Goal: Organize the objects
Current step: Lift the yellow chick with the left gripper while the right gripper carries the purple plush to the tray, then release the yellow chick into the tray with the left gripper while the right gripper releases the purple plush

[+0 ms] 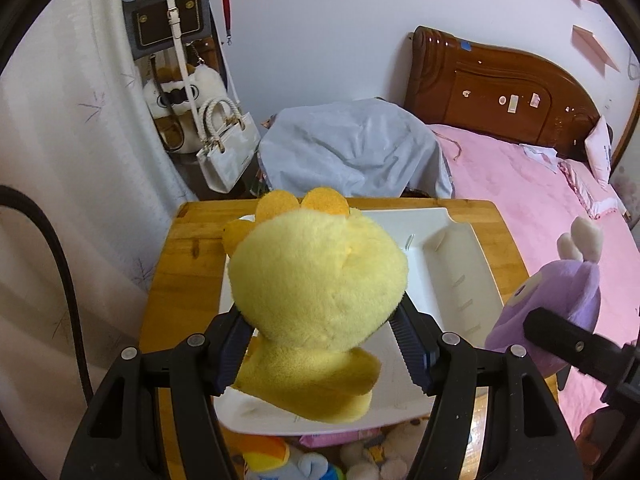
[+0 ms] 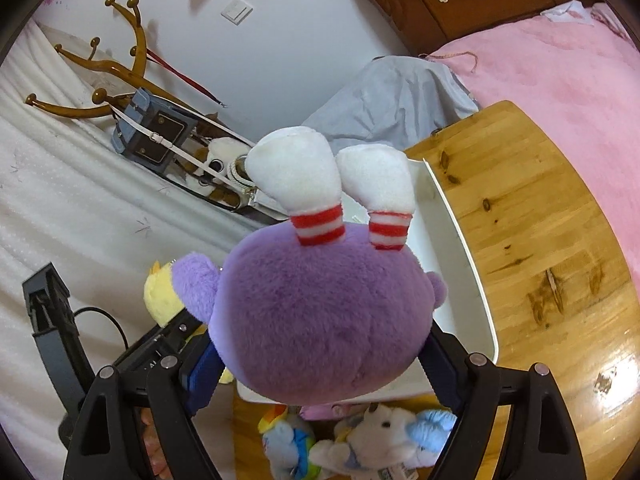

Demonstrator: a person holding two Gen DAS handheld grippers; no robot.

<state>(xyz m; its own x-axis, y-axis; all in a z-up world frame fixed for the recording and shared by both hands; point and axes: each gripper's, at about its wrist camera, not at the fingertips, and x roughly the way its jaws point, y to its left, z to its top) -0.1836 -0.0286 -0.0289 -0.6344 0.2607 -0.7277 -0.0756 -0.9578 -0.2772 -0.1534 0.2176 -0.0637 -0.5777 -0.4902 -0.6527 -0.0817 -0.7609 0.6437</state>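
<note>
My left gripper (image 1: 320, 344) is shut on a yellow plush toy (image 1: 316, 280) with orange feet and holds it above a white tray (image 1: 460, 264) on a wooden table (image 1: 188, 248). My right gripper (image 2: 320, 360) is shut on a purple plush toy (image 2: 320, 312) with white feet and red-striped socks, held upside down over the tray's (image 2: 464, 264) near edge. The purple toy (image 1: 560, 300) also shows at the right of the left wrist view, and the yellow toy (image 2: 160, 296) at the left of the right wrist view.
Several more plush toys (image 2: 360, 440) lie at the table's near edge. A pink bed (image 1: 540, 208) with a brown headboard stands right. A grey cloth-covered shape (image 1: 352, 152) sits behind the table. Bags (image 1: 228, 160) hang on a coat rack by the white curtain.
</note>
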